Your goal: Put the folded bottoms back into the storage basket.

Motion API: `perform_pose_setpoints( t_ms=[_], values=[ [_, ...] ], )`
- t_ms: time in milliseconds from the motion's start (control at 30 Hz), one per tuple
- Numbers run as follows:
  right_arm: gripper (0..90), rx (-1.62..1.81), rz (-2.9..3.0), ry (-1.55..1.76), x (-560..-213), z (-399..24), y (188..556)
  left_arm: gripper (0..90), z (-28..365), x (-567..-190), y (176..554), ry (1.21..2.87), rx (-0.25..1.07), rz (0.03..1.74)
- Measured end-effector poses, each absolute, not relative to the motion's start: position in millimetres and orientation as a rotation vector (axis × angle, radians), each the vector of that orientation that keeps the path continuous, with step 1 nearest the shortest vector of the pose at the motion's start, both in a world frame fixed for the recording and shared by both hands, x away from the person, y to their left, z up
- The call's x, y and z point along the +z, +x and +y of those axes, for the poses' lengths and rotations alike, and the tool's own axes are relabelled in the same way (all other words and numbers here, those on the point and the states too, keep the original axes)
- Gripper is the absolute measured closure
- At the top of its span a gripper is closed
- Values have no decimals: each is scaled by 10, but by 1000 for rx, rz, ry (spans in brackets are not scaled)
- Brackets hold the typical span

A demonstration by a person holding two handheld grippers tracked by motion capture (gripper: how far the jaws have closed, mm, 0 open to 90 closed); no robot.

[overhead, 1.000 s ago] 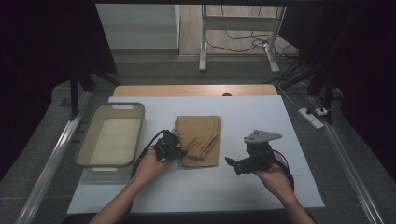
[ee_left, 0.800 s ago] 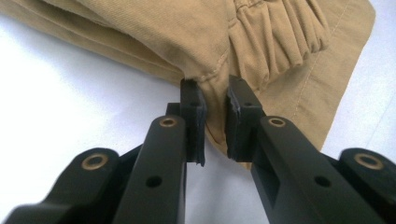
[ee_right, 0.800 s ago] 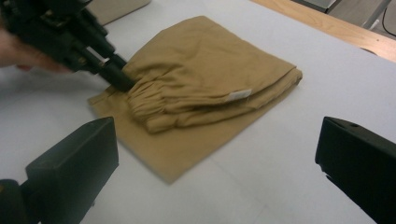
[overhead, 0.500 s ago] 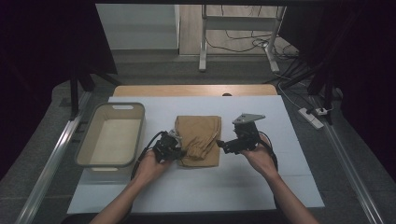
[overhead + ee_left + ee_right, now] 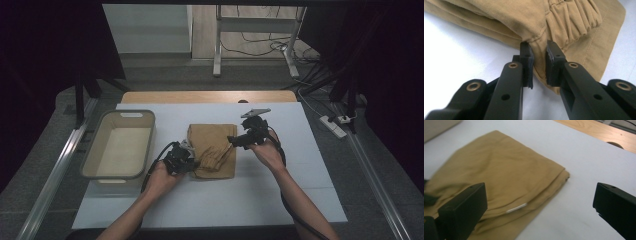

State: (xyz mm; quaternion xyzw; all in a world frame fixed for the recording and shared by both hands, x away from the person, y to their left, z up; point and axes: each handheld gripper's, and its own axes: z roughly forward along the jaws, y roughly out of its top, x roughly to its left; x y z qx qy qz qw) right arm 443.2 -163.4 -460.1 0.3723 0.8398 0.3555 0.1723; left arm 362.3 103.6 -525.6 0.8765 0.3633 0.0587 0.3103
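Note:
A folded tan garment (image 5: 212, 147) with an elastic waistband (image 5: 571, 17) lies on the middle of the white table (image 5: 300, 190). My left gripper (image 5: 192, 162) is at its near left side, and its pads (image 5: 527, 65) pinch a fold of the garment's hem, so my left gripper (image 5: 539, 66) is shut on the cloth. My right gripper (image 5: 233, 141) hovers at the garment's right edge with its jaws wide apart. In the right gripper view the garment (image 5: 499, 170) lies ahead of my right gripper (image 5: 540, 197), with nothing between the jaws.
A beige plastic bin (image 5: 132, 114) stands at the left of the table, close to the left hand. A wooden strip (image 5: 200, 96) runs along the far edge. A power strip (image 5: 333, 126) and cables lie on the floor to the right.
My right gripper has travelled left from the bare table to the garment's right edge, sinking slightly. The left gripper has stayed put on the cloth.

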Motion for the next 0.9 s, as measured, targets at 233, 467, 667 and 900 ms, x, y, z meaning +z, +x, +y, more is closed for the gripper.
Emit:
perform_pose_setpoints(
  t_ms=[233,467,667,900],
  values=[
    [0,938,2377,1126,-4720,-1599,4685,769,1023,-5245,3635,2319,140,978],
    [0,891,2367,1158,-4798,-1550,4868,768,1034,-5250,3645,2310,124,983],
    [0,835,2354,1169,-4876,-1504,5039,767,1052,-5268,3644,2292,115,979],
    [0,767,2334,1148,-5009,-1455,5155,760,1047,-5272,3628,2300,143,957]
  ],
)
